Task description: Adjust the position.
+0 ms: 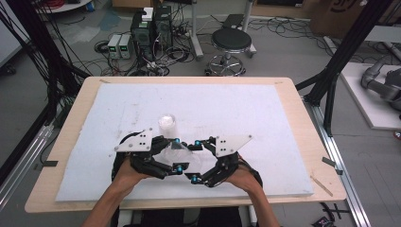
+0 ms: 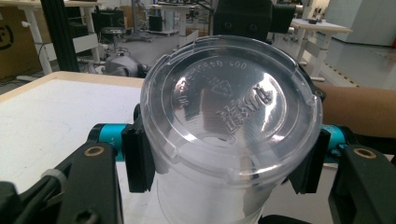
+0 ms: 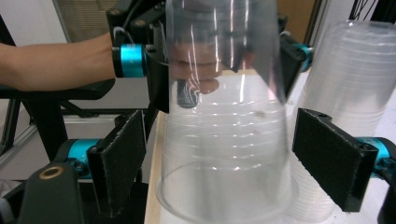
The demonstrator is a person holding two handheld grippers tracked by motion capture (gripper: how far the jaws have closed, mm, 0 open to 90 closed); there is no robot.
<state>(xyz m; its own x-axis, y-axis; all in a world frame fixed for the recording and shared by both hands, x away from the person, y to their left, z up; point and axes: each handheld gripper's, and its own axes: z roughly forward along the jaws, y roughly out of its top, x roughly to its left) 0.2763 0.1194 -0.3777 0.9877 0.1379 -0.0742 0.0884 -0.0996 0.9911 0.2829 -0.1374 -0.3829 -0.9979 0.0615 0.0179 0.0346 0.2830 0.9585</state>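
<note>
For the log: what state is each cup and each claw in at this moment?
Held cup: upside down, base up, lifted, gripped.
Cup stack: upside down, standing on the table beside the held cup, untouched.
Left claw: shut on the held cup near its base.
Right claw: open, pads either side of the held cup's rim end, not touching.

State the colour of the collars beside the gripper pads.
Bright teal-blue collars, clearest in the left gripper view.

Cup [image 2: 231,116] — clear glossy plastic, embossed base. Fingers [image 3: 119,161] carry matt black, rough-looking pads. Tabletop [image 1: 302,118] — pale wood under a matt white sheet [image 1: 118,104].
</note>
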